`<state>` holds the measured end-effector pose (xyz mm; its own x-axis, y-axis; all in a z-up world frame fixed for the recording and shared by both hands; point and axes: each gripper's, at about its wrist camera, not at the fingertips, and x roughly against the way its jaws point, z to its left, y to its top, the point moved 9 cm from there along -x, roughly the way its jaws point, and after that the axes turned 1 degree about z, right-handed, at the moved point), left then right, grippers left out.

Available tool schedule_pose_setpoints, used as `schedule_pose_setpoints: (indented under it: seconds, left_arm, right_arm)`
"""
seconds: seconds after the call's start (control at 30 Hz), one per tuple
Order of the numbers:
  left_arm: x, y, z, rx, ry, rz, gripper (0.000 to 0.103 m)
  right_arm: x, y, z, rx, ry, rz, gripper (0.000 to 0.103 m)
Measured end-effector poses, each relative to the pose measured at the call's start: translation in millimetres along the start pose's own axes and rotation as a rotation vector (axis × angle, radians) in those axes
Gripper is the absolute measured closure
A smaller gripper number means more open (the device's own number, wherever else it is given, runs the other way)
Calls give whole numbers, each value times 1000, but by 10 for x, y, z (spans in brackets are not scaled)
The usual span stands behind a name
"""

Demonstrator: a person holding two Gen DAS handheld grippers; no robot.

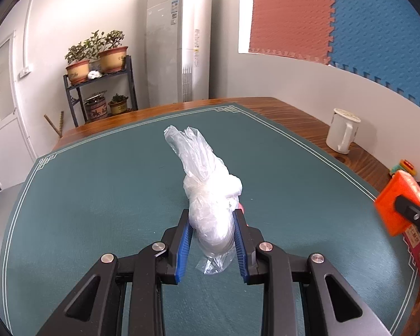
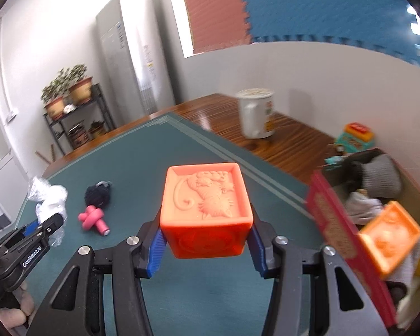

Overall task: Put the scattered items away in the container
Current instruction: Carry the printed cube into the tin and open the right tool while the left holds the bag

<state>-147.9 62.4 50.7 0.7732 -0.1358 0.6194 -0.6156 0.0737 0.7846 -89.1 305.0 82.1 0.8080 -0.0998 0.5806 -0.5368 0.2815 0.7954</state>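
Block orange, embossed animal relief on top – second orange block inside red box. Mat dark teal with white border lines – table brown woodgrain. Bag clear-white. Knotted toy pink.

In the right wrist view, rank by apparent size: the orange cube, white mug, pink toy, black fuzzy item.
1. orange cube, though it sits nearest the camera, which inflates it
2. white mug
3. pink toy and black fuzzy item look alike, unranked
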Motion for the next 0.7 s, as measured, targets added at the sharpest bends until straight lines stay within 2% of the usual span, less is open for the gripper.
schedule_pose_setpoints:
  seconds: [0.53, 0.7]
  left_arm:
    - [257, -24, -324, -64, -51, -45, 73]
    - [323, -60, -418, -82, -66, -51, 73]
  right_arm:
    - [702, 68, -1360, -174, -264, -117, 48]
    - [797, 69, -1574, -189, -315, -133, 48]
